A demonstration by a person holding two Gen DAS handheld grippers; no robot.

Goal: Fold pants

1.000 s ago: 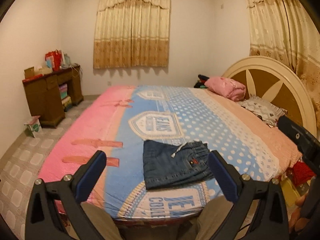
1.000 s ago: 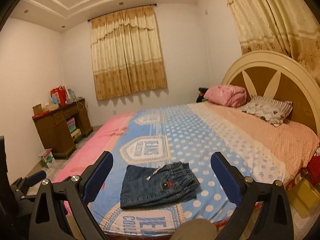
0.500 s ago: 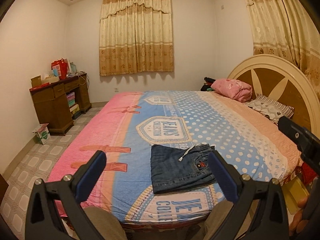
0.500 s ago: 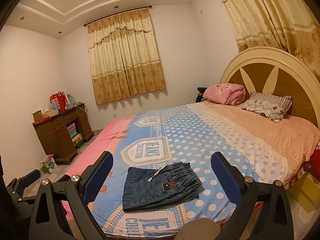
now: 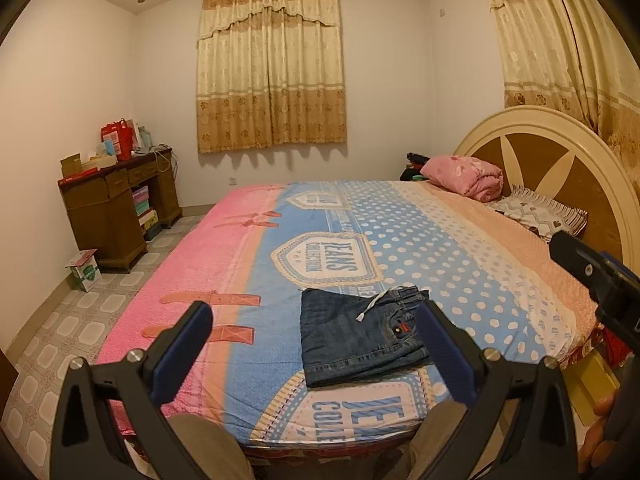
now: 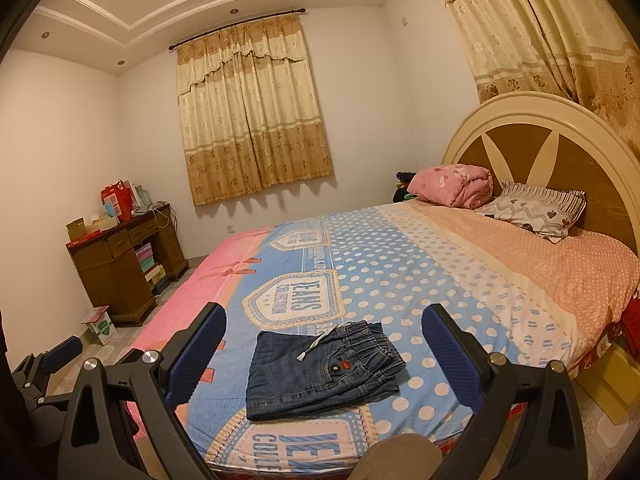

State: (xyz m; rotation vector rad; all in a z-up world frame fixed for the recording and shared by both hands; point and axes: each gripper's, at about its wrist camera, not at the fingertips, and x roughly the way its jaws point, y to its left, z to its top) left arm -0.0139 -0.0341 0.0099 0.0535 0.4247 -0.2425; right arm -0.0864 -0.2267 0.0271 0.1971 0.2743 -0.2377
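We hold both tongs, left (image 5: 312,338) and right (image 6: 324,340), wide open and empty above the folded pants (image 6: 320,368), so bumping them could mess the fold.

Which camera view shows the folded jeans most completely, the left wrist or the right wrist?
The right wrist view: the folded jeans lie whole between the open right gripper fingers. In the left wrist view, the left gripper finger covers the waistband corner of the jeans.

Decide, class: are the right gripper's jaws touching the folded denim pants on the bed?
Apart. In the right wrist view, the right gripper hangs open, bedspread showing between each jaw and the pants.
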